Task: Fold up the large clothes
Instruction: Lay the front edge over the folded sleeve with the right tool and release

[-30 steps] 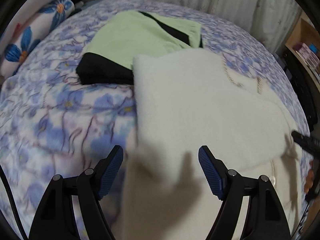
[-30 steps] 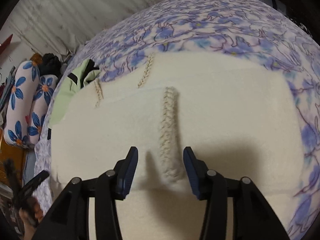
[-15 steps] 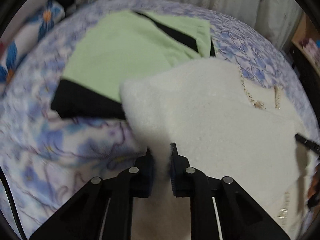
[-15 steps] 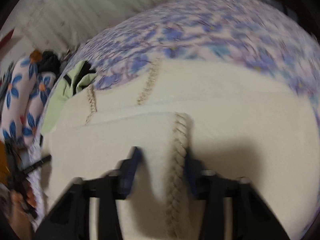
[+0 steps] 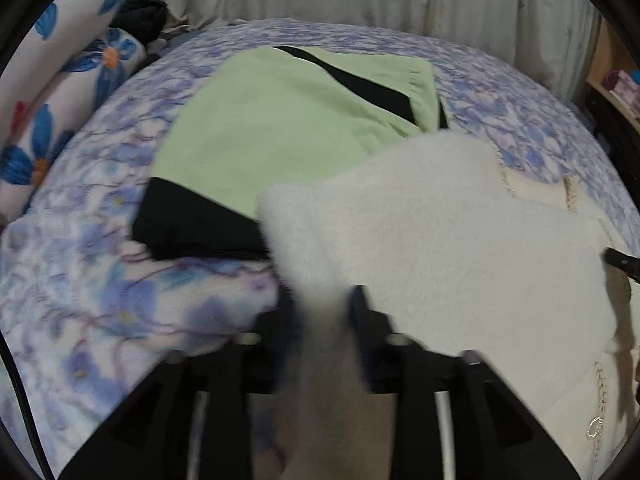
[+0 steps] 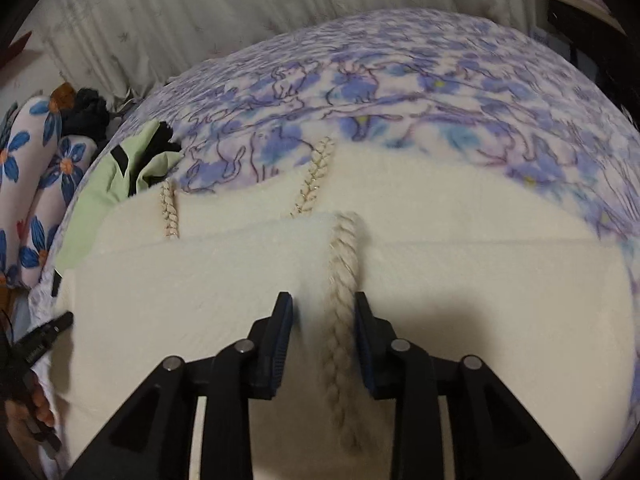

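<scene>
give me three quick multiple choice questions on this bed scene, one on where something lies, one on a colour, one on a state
1. Where does the green and black garment lie relative to the cream garment in the left wrist view?
A. beyond it, partly under its far edge
B. on top of it
C. on the floor

2. What colour are the flowers on the pillows?
A. yellow
B. blue
C. green

3. What lies between the fingers of the right gripper?
A. nothing
B. a braided trim on the cream garment
C. a black sock

Answers:
1 A: the cream edge overlaps the green garment, which lies farther up the bedspread.
2 B: blue petals with orange centres on white cloth.
3 B: the braid runs down the gap between the blue pads; the jaws have just been opening, and the pads stand clear of it.
</scene>
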